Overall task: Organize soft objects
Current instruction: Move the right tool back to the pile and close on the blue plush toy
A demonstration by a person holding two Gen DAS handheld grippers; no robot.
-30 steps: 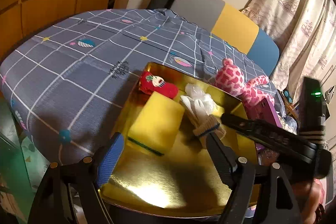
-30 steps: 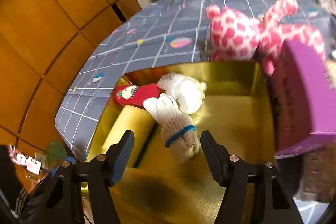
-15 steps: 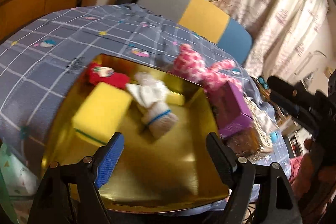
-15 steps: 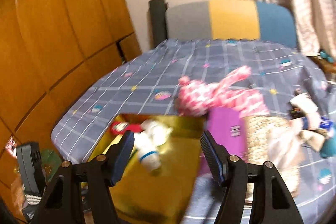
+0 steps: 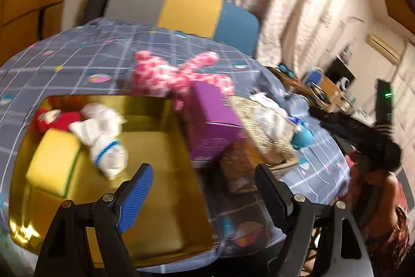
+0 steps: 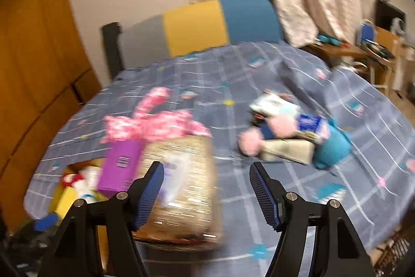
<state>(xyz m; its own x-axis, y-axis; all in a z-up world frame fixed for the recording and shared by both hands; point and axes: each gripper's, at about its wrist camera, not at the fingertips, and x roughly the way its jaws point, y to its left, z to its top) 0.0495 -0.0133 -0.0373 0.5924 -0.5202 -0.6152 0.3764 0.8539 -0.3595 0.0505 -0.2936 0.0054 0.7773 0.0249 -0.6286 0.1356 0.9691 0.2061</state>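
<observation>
Right wrist view showed the right tongs (image 6: 207, 188) released and empty above the bed (image 6: 259, 74), the loose pile of soft toys (image 6: 293, 136) lying ahead and to their right, its long axis crosswise. Left tongs (image 5: 205, 196), also released and empty, hung over the gold tray (image 5: 166, 220), so I judged the right hand nearer the pile.

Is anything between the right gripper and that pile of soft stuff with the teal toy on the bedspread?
Nothing visible. The right gripper is open and empty, and only bare bedspread lies between it and the pile around the teal toy. The woven basket sits off to its left, out of that line.
</observation>
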